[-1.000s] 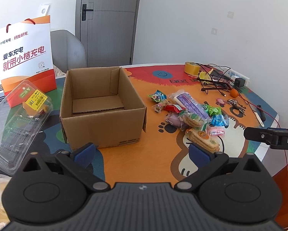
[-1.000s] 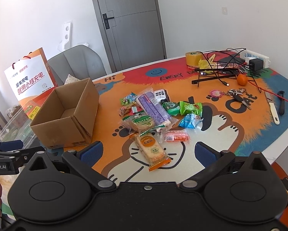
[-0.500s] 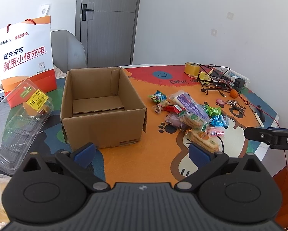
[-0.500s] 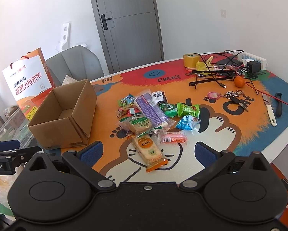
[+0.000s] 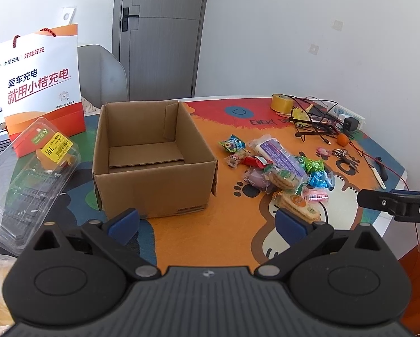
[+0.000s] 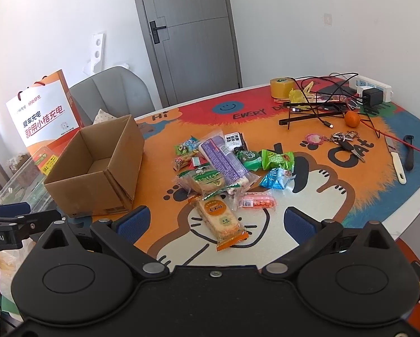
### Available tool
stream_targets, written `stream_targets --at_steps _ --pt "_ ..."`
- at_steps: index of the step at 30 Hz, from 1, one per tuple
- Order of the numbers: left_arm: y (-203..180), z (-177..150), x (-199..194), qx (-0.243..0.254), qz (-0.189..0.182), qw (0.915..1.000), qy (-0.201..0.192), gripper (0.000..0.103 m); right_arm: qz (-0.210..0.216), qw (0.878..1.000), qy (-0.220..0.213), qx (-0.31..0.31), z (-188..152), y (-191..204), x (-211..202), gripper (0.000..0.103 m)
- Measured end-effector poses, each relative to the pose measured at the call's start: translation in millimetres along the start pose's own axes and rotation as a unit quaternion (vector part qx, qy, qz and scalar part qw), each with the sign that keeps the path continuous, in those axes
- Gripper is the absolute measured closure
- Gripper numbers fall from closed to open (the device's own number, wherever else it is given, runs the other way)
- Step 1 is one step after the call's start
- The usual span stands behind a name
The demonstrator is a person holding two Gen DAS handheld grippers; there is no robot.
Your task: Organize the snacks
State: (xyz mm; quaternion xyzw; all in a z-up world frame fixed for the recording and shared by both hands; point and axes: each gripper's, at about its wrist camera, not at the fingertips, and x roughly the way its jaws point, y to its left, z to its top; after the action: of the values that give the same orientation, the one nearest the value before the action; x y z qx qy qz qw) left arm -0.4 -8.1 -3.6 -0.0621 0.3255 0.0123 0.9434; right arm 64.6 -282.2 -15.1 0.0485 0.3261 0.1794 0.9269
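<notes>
Left wrist view: the left hand-held gripper (image 5: pixel 207 221) hangs above the counter's (image 5: pixel 182 238) near edge with its blue pads spread wide and nothing between them. Just ahead stands the cardboard box (image 5: pixel 151 157), open-topped and bare inside, toward the counter's left side. The snack pile (image 5: pixel 277 168) lies to its right, mid-counter, well apart from the box. A clear plastic clamshell (image 5: pixel 27 179) sits at the left edge, with an orange-and-white paper bag (image 5: pixel 41 84) upright behind it — the right hand-held gripper pokes in at the right margin. Right wrist view: the right hand-held gripper (image 6: pixel 215 221) also stands parted and holds nothing, poised over the near edge. An orange-wrapped biscuit pack (image 6: pixel 219 220) lies closest to it, at the front of the pile; a long purple-labelled pack (image 6: pixel 224 160) lies behind. A tape roll (image 6: pixel 281 87), cables (image 6: pixel 322 106), a mandarin (image 6: pixel 352 118) and keys (image 6: pixel 344 140) crowd the far right corner.
</notes>
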Motion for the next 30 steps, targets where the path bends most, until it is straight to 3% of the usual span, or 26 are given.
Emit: stream_targets --at_steps 16,30 --pt "-5.6 1.4 1.9 0.004 -0.001 1.0000 0.001 0.001 0.002 1.000 -0.005 0.006 -1.0 -5.8 2.7 0.000" --pt "-20.9 1.6 27.0 -0.006 0.010 0.9999 0.001 0.001 0.014 1.000 -0.004 0.012 -6.0 -25.2 20.0 0.000"
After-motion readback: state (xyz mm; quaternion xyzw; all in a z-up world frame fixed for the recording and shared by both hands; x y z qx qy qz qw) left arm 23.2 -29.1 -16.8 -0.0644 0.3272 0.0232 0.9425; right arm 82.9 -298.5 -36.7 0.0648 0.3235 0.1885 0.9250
